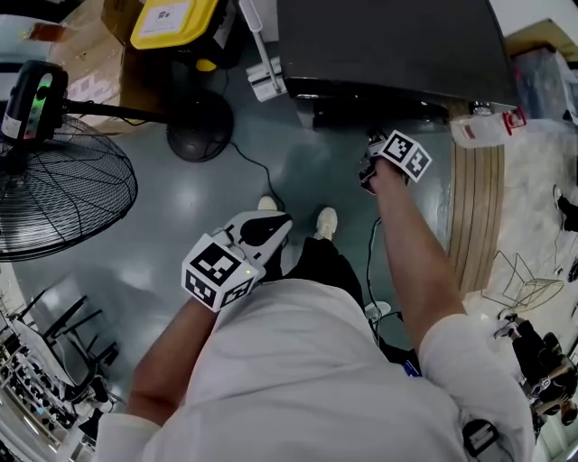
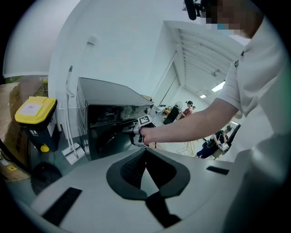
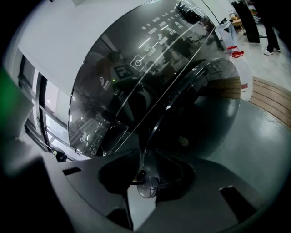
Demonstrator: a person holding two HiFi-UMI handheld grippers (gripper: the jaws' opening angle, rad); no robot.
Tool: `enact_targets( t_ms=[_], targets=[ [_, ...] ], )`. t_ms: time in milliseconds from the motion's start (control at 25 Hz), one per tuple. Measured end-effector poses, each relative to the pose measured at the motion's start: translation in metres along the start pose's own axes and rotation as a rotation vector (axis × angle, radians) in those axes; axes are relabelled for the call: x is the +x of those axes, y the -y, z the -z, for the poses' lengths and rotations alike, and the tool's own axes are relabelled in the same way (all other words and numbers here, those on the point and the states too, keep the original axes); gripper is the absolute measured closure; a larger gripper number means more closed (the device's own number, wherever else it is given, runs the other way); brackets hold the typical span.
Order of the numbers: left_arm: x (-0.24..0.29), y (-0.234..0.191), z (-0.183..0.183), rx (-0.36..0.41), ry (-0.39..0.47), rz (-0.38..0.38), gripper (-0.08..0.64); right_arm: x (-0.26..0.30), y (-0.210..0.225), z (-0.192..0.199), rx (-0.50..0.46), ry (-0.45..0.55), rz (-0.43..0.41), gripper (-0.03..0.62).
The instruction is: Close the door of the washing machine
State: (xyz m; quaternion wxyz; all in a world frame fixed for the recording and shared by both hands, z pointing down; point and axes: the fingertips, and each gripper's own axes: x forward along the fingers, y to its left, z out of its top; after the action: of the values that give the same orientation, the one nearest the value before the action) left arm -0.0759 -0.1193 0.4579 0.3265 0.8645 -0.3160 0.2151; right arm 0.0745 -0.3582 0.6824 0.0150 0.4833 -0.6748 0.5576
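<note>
Jaws of the right gripper [image 3: 144,178] stand wide apart, with the door's [image 3: 207,109] thin rim between them, not pinched. The left gripper [image 2: 145,159] hangs back, jaws pressed together, empty. A crooked push could let the rim slip out. The door is round, dark and shiny, and looks a bit open on the washing machine's [image 1: 388,45] front.

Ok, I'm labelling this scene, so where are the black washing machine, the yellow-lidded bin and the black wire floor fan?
Black washing machine [image 1: 388,45]: head view, its flat top.
Yellow-lidded bin [image 1: 200,23]: head view, the lid.
Black wire floor fan [image 1: 72,194]: head view, the cage.
</note>
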Motion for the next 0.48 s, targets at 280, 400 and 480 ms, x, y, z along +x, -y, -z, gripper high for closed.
enact_targets(
  t_ms=[280,400,480],
  targets=[
    [0.002,0.009,-0.005,0.022,0.022,0.014,0.543,-0.03,-0.014,0.023,-0.128,-0.067,-0.022,0.479],
    [0.005,0.016,-0.008,0.029,0.032,0.021,0.543,-0.05,-0.018,0.038,-0.224,-0.122,-0.025,0.482],
    [0.006,0.02,-0.01,0.034,0.041,0.025,0.543,-0.064,-0.022,0.049,-0.29,-0.16,-0.028,0.485]
  ],
)
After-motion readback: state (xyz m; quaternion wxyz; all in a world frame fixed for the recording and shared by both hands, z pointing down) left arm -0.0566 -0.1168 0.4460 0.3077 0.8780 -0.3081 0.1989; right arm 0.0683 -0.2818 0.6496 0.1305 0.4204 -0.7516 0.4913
